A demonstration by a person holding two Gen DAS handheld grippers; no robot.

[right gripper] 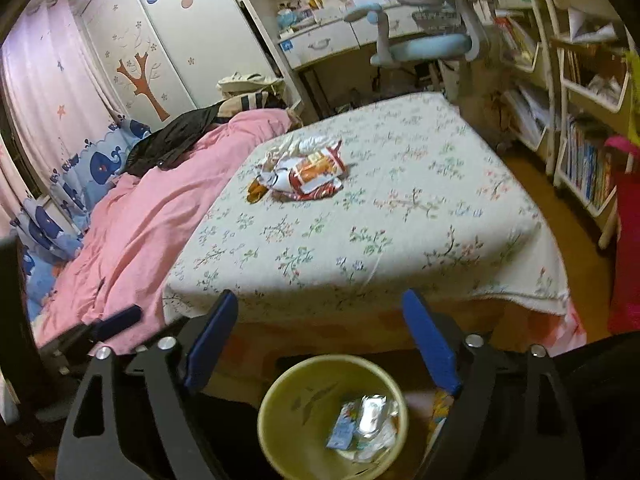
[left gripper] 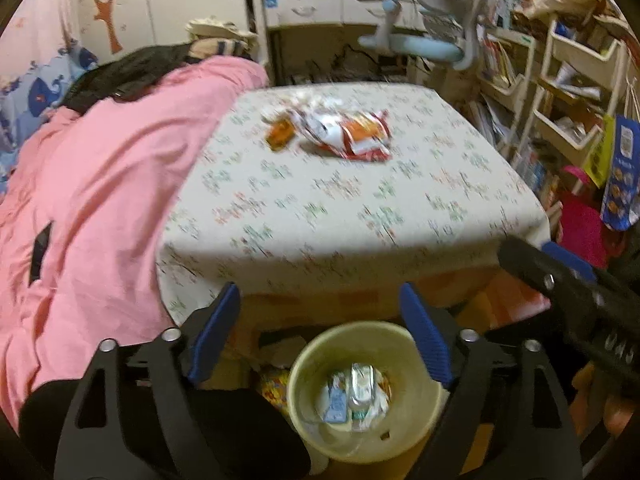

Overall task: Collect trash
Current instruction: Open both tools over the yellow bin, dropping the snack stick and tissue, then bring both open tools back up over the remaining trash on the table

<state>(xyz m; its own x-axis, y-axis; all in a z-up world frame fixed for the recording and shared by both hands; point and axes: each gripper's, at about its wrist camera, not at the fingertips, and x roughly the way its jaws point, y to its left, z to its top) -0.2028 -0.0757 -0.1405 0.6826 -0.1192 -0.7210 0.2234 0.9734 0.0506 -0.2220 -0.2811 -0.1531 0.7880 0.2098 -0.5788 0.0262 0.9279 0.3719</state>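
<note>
A pile of red, white and orange snack wrappers [left gripper: 344,132] [right gripper: 308,168] lies on the floral bedsheet [left gripper: 320,216] [right gripper: 380,240], with a small orange packet [left gripper: 280,134] [right gripper: 254,194] at its left. Below the bed's near edge stands a pale yellow bin [left gripper: 424,412] [right gripper: 296,408]. It holds a blue carton and clear plastic trash [left gripper: 356,392] [right gripper: 364,420]. My left gripper [left gripper: 319,294] hangs open above the bin with nothing between its blue pads. My right gripper [right gripper: 320,300] is also open and empty over the bin. Its black arm [left gripper: 560,276] shows at the right of the left wrist view.
A pink quilt [left gripper: 100,180] [right gripper: 152,220] with a dark garment [right gripper: 176,140] on it covers the bed's left side. A pale blue desk chair [left gripper: 432,44] [right gripper: 428,44] and a desk stand beyond the bed. White bookshelves [left gripper: 576,80] [right gripper: 580,92] and a red bag [right gripper: 628,240] line the right.
</note>
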